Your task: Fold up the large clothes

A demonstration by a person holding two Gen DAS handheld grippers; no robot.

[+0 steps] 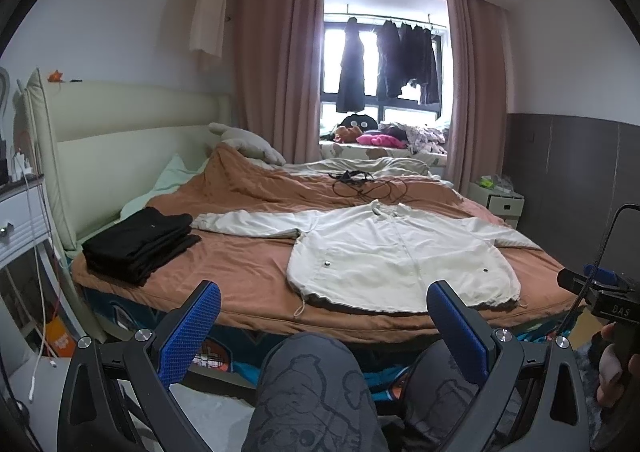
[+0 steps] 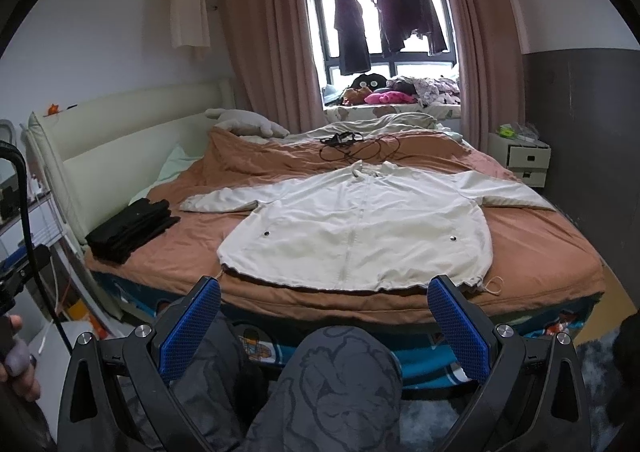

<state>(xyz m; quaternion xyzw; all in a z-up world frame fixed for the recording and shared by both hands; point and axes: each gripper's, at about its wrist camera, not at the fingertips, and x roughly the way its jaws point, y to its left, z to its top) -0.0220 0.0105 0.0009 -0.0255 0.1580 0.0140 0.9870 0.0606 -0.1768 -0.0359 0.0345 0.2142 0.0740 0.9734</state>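
Both claws are wide apart and gripping nothing right now. The left claw (image 1: 324, 312) and the right claw (image 2: 324, 310) are both hanging back off the foot of the bed (image 2: 540, 252), roughly over the person's knees (image 2: 340, 372), so nothing has been touched on this garment yet.

The thing to fold is the cream zip-up jacket (image 2: 360, 228), laid flat and front-up on the orange-brown cover. Its hem faces the claws, the collar points toward the window, and both sleeves are spread out to the sides. The left sleeve (image 1: 248, 221) reaches toward a stack of black folded clothes (image 1: 140, 244) near the headboard, close but not touching as far as I can tell. The right sleeve (image 2: 512, 191) runs out toward the bed's far edge.

So my read is we're at the very start of this one: laid out, first fold still to come. Next move probably means reaching forward and pinching a sleeve end or a hem corner with each claw, then carrying it across the body. The fabric looks thin and floppy, so I'd grab right at the edge and lift enough that it doesn't drag and bunch up. The drawstring ends (image 2: 494, 286) dangling at the hem could snag. There's also a tangle of black cable (image 2: 356, 145) just past the collar to stay clear of.
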